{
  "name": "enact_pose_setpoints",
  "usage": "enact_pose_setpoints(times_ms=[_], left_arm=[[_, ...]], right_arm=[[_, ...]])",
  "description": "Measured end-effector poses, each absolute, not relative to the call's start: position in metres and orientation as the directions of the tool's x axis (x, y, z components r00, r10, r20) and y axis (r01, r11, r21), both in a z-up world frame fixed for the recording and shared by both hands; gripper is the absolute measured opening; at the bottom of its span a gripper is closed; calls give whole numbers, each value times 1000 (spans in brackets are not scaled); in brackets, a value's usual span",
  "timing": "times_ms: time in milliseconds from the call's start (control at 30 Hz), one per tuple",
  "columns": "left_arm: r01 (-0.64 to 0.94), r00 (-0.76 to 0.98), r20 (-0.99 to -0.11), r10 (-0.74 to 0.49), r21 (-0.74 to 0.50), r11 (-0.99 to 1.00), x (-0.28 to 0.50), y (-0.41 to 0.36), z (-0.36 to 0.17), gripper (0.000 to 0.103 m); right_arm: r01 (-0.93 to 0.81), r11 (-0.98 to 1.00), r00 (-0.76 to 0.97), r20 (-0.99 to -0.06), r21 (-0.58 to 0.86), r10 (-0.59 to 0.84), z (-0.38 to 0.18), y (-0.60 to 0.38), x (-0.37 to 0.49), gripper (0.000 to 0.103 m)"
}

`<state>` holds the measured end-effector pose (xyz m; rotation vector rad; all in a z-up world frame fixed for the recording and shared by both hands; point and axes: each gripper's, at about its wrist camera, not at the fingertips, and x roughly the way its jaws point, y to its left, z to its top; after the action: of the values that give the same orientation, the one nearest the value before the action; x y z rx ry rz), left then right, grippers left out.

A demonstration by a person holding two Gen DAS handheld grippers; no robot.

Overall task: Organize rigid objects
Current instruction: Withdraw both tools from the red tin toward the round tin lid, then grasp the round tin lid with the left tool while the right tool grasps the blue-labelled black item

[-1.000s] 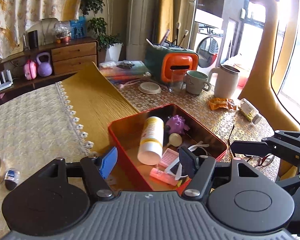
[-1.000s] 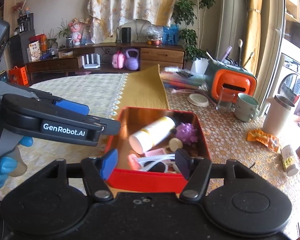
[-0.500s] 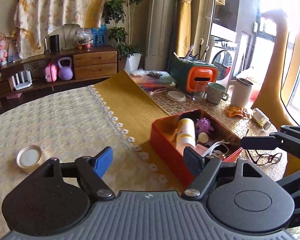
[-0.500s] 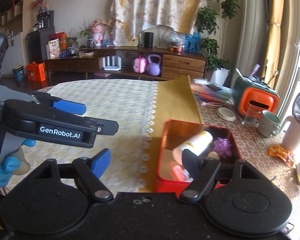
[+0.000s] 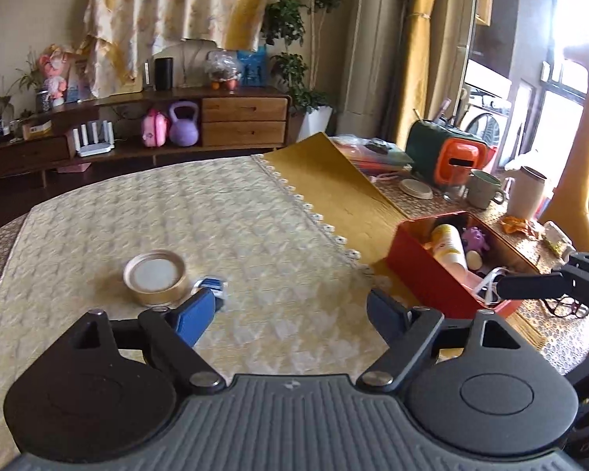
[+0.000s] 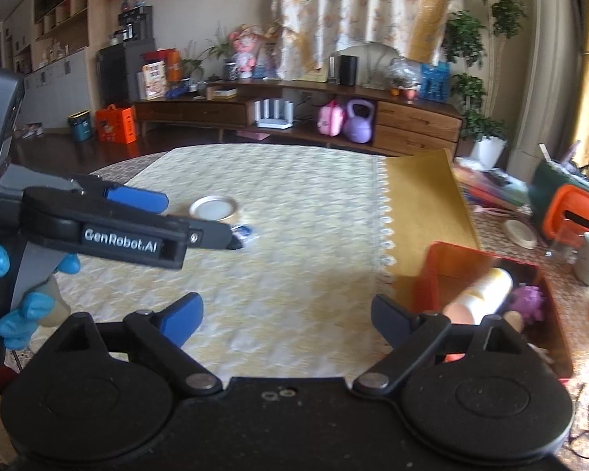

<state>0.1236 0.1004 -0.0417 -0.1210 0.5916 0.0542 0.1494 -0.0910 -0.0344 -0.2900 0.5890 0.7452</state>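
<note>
Toward the counter's left edge my left gripper (image 5: 290, 310) leads, its fingers just spreading, empty like the right's (image 6: 286, 314), with the small packet (image 5: 212, 286) (beside the round lid (image 5: 156, 276)) just ahead-left.

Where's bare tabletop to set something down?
Free: cream cloth between the round lid, with its small blue packet, and the red box. Crowded: past the box, mugs, orange caddy, glasses. Both grippers empty, jaws just opening.

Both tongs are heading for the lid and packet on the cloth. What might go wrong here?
1. The lid and packet lie almost touching; grabbing one may knock the other.
2. The left tongs and right tongs, both open, are close and may collide.
</note>
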Motion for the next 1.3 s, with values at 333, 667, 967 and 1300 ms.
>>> enact_pose_setpoints(times_ms=[333,667,967,1300], left_arm=[[-198,808,-581,96,-115,973,125,155,-63,85],[-287,776,-610,159,-118,950,158,198,-93,85],[-332,750,-631,200,-96,939,196,215,-120,85],[-352,736,-644,209,-101,930,229,224,-140,85]], right_arm=[[-752,659,518,-602,17,608,-55,-49,156,102],[-782,623,496,-626,-21,602,-78,-10,188,102],[-815,579,459,-657,-43,598,-99,21,226,101],[-844,535,412,-682,-36,604,-120,51,254,98]])
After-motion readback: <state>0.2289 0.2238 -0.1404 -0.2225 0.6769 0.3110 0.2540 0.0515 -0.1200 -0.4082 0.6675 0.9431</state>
